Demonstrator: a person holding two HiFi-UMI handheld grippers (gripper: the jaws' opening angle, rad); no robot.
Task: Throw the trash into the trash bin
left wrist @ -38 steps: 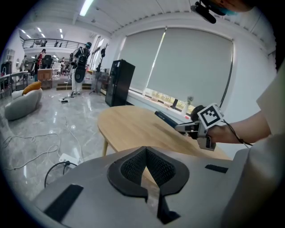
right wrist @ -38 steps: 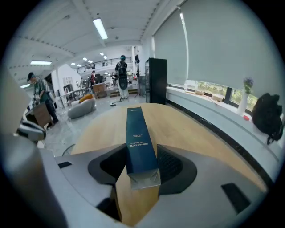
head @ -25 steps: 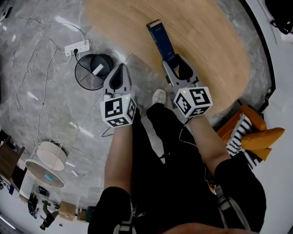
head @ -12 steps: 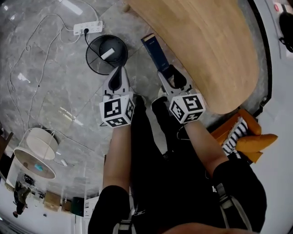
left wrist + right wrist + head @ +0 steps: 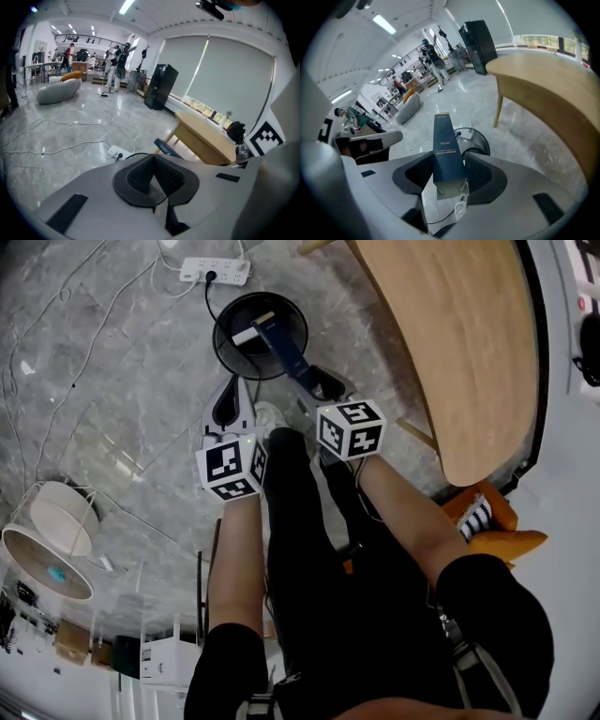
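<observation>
Nearest, the left gripper (image 5: pixel 232 390) has its jaws together, empty. Just right of it, the right gripper (image 5: pixel 314 388) clamps a dark blue box (image 5: pixel 279 345). The box has swung left from the wooden table (image 5: pixel 450 343) and its far end now hangs over the black trash bin (image 5: pixel 219 343), likely ready to drop.

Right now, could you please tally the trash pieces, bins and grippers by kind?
Round black wire-mesh trash bin: 1
Trash pieces: 2 (dark blue cardboard box, white scrap inside the bin)
Grippers: 2 (left gripper shut, empty; right gripper shut on the box)
Total: 5
</observation>
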